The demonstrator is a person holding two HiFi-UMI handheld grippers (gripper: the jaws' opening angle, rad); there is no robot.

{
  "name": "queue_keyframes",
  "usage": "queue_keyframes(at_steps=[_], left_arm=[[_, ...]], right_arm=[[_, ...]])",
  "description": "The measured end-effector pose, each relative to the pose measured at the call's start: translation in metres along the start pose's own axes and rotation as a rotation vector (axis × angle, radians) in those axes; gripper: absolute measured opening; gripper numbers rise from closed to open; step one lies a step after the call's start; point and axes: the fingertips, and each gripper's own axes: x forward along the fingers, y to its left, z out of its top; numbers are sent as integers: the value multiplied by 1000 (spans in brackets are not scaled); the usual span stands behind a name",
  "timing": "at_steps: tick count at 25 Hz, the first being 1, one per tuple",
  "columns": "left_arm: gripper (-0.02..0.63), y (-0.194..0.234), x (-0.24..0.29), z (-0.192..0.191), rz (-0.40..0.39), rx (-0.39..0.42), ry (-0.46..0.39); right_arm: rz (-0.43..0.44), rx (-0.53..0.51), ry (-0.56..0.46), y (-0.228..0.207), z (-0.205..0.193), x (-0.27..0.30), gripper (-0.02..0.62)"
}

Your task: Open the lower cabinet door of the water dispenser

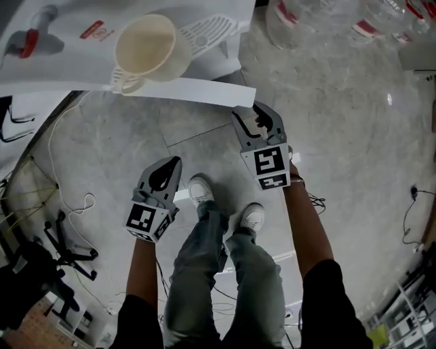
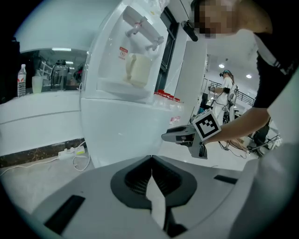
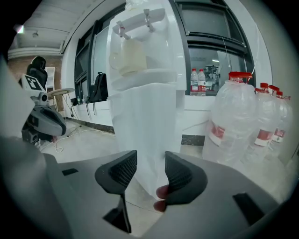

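The white water dispenser (image 1: 82,41) stands ahead of me, a cream cup (image 1: 145,46) on its drip tray. Its lower cabinet door (image 1: 197,92) shows as a white band below the tray, and as a plain white front (image 2: 126,135) (image 3: 149,135) in both gripper views. My right gripper (image 1: 246,110) is at the door's right end, open; the white panel shows in the gap between its jaws (image 3: 151,161), and I cannot tell if a pad touches it. My left gripper (image 1: 178,161) hangs lower left, away from the dispenser, jaws shut with nothing between them (image 2: 150,158).
Large water bottles (image 3: 238,116) (image 1: 306,20) stand right of the dispenser. Cables (image 1: 68,198) and a black stand (image 1: 68,252) lie on the floor at left, a power strip (image 2: 70,151) by the wall. My own feet (image 1: 201,191) are between the grippers.
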Motion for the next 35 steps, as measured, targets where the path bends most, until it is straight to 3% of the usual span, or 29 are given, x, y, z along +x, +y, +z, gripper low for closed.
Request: queue_keyframes(at_steps=[6,9,13,18,25,35], left_arm=[[12,-17,-41,-26,63,-52,-19],[12,-20,-67,-48,97,-97,31],[12,-20,-97,-63,122,-107,41],[12,-17,-125,-77,130,-140,-14],[12,-29,-136,-90,72,-92,-39],[12,-26,-187,-113,74,-106,-29]], right_arm=[[9,9,17,29,-15,-16,192],[11,23,26,43,-19,-23,192],[14,-36,53,59,-25,-30,192],[0,-29,58,84,-31,-40,193],[17,-42,50,132,-43,-54,192],[46,-44,99,191,-52,-63,190]])
